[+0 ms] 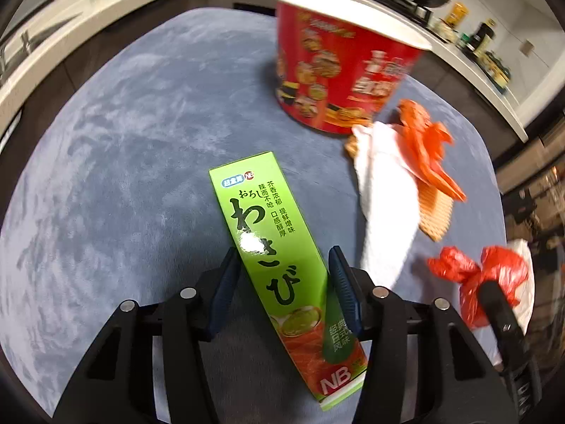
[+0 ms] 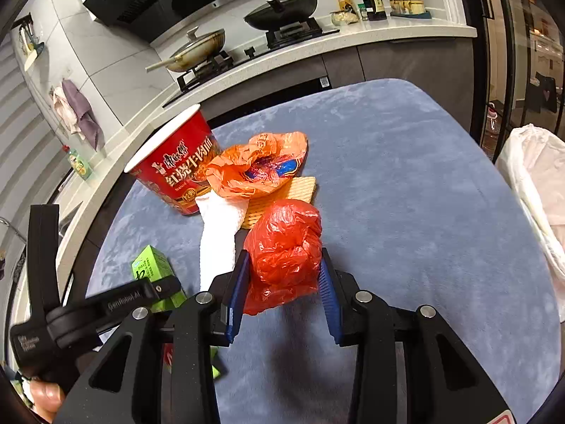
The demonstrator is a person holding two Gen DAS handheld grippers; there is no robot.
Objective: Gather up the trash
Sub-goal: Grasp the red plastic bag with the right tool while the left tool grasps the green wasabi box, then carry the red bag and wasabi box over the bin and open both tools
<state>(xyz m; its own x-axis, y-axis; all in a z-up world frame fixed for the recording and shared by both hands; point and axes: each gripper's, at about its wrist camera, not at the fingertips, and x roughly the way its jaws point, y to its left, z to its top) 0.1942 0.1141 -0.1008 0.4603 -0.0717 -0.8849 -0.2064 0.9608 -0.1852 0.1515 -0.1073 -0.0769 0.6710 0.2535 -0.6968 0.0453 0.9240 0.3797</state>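
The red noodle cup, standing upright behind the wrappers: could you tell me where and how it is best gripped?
Grip the red noodle cup by its white rim, one finger inside the open mouth, coming from above: its body looks too wide to span, and wrappers crowd its base.

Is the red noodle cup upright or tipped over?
Upright: the noodle cup stands on its base on the blue table, white rim up. Its contents are not visible.

Blue mat [image 2: 406, 176] right half lies open; noodle cup [image 2: 176, 169], orange bag [image 2: 257, 166] and white towel [image 2: 219, 233] crowd its left. Lined bin [image 2: 536, 190] borders the right edge.
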